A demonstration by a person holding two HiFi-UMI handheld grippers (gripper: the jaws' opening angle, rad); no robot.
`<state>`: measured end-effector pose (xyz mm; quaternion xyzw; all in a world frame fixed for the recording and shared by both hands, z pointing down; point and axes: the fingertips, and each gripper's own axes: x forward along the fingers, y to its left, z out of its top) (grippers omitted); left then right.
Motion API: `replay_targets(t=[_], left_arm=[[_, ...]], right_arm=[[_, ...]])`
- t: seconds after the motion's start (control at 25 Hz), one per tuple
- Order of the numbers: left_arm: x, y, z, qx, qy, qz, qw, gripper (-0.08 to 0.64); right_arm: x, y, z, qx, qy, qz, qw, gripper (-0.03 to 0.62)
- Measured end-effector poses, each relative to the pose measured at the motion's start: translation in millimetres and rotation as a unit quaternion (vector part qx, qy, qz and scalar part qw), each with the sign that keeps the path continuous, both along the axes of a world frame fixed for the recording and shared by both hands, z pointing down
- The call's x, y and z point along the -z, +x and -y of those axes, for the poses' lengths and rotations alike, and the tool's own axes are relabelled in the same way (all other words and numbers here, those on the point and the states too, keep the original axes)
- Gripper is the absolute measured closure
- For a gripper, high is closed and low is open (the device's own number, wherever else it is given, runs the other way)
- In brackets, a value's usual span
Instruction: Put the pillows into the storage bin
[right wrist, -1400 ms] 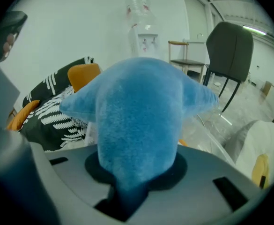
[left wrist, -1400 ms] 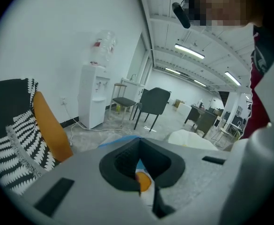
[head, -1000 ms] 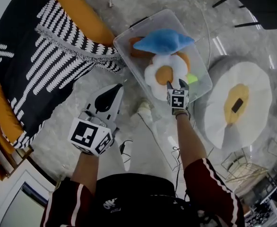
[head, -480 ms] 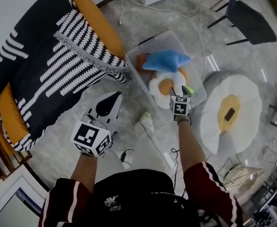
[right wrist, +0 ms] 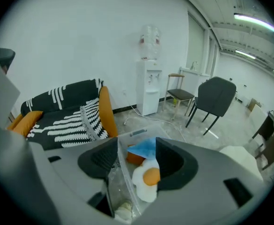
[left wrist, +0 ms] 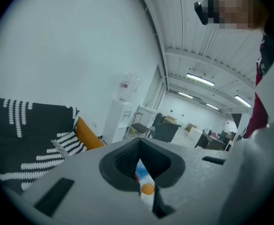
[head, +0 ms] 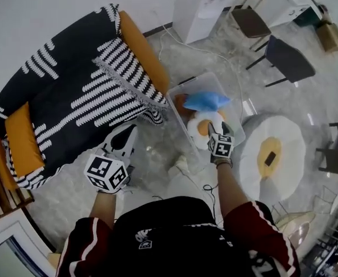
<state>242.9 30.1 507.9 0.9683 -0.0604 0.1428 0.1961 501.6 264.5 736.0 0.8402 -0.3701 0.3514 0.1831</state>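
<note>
The clear storage bin stands on the floor beside the sofa. In it lie a blue pillow, a fried-egg pillow and an orange pillow. My right gripper hangs well above the bin's near corner, open and empty; its own view shows the bin, the blue pillow and the egg pillow far below between the jaws. To the left, above the floor, my left gripper is shut with nothing in it; only a thin slit shows between the jaws of the left gripper.
A sofa with a black-and-white throw and an orange cushion fills the left. A large round fried-egg cushion lies right of the bin. Chairs and a white water dispenser stand behind. Cables run over the floor.
Both grippers have risen and the head view has pulled back, so the bin looks smaller. The right gripper has lifted away from the egg pillow, which stays in the bin.
</note>
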Motion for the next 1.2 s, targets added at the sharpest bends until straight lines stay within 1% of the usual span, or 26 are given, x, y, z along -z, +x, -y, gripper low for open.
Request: replay_targets(t=[0.08,0.2,0.36,0.44,0.56,0.72,0.84,0.96,1.04,1.2], left_arm=[[18.8,-23.6,17.7,0.015,0.006,-0.013,0.9998,0.558],[46.2,-58.6,41.8,0.04,0.026,-0.027,0.9985,0.558],[75.9,-107.3,66.6,0.077,0.055,-0.039,0.9948,0.558],[88.7,-137.4,79.8,0.103,0.069,-0.042,0.9914,0.558],[102.7,-187.4,99.1,0.154,0.087,-0.043,0.9834,0.558],[107.4,-256.1,119.8,0.229,0.091,-0.045,0.9681,0.558],[104.3,-312.7,133.5,0.287,0.09,-0.042,0.9529,0.558],[104.0,-369.5,145.0,0.344,0.084,-0.044,0.9341,0.558],[103.7,-405.5,150.1,0.373,0.083,-0.044,0.9229,0.558],[101.7,-474.2,155.5,0.413,0.089,-0.037,0.9058,0.558]], right_arm=[[29.5,-14.1,19.5,0.014,0.013,-0.011,1.0,0.33],[70.2,-37.4,47.0,0.042,0.032,-0.028,0.998,0.33],[103.9,-63.9,76.6,0.078,0.044,-0.04,0.995,0.33],[117.9,-76.6,99.6,0.101,0.052,-0.044,0.993,0.33],[135.6,-100.0,140.7,0.145,0.067,-0.045,0.986,0.33],[158.4,-140.9,198.0,0.213,0.088,-0.045,0.972,0.33],[175.2,-180.6,246.3,0.266,0.102,-0.049,0.957,0.33],[189.6,-229.6,295.2,0.327,0.111,-0.051,0.937,0.33],[195.6,-266.8,321.9,0.362,0.115,-0.05,0.924,0.328],[202.9,-348.6,360.7,0.422,0.122,-0.046,0.897,0.327]])
